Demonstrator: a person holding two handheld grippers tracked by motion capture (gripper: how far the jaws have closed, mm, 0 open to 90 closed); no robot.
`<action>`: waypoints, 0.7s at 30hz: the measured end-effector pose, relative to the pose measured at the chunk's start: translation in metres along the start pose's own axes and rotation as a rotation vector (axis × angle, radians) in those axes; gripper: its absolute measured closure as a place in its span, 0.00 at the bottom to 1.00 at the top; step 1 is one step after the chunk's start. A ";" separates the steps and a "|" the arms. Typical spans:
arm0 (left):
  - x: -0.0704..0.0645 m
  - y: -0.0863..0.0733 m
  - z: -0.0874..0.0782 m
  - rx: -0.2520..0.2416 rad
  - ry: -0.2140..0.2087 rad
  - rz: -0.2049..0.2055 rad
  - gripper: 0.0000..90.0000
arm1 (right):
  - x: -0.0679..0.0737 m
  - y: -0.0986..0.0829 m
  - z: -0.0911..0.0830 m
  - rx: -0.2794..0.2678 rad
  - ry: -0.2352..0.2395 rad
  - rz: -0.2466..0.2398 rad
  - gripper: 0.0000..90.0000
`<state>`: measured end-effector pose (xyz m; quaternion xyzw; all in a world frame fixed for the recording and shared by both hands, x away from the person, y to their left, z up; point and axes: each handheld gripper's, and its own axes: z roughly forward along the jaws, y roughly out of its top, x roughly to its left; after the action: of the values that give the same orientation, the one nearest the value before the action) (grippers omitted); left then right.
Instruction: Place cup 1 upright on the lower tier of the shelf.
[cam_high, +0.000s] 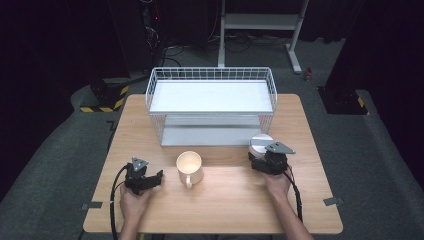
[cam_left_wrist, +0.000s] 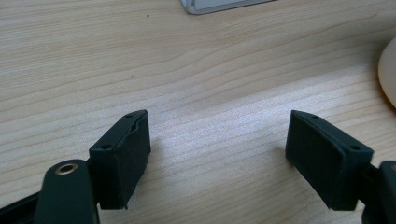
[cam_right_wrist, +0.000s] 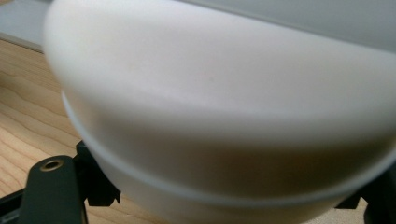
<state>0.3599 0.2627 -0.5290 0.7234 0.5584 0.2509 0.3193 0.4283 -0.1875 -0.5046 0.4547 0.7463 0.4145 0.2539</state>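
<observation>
While parked at the right front corner of the wire rack, sits a white round container on the wooden surface, directly ahead of the right gripper and touching or nearly touching it; looms huge and blurred in the right gripper view as a white round container wedged between the two black fingers, which flank its lower sides spread wide around it, though cannot tell whether actually pressing or only bracketing. Lies upright, round, no long axis to align with, so matters only that the body stays centred between the fingers. Belongs clearly to the right hand, far nearer than the left. Rests the left gripper low on the surface at the near left, released, fingers spread wide over bare wood with nothing between them. Stands a cream mug between the two grippers, handle toward the person, just right of the left gripper, its rounded edge peeking in at the right border of the left gripper view. Probably calls next for a firm squeeze and a lift toward the rack, judging from the layout
</observation>
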 end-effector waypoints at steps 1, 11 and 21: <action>0.000 0.000 0.000 0.000 0.000 0.000 0.25 | 0.000 0.000 0.000 -0.001 0.001 -0.001 0.21; 0.000 0.000 0.000 0.000 0.000 0.000 0.25 | 0.002 0.000 -0.001 0.006 0.012 -0.015 0.21; 0.000 0.000 0.000 0.000 0.000 0.000 0.25 | 0.006 0.005 -0.008 -0.008 0.020 -0.022 0.21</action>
<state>0.3599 0.2627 -0.5289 0.7233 0.5585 0.2510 0.3192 0.4217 -0.1838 -0.4966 0.4413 0.7522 0.4190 0.2528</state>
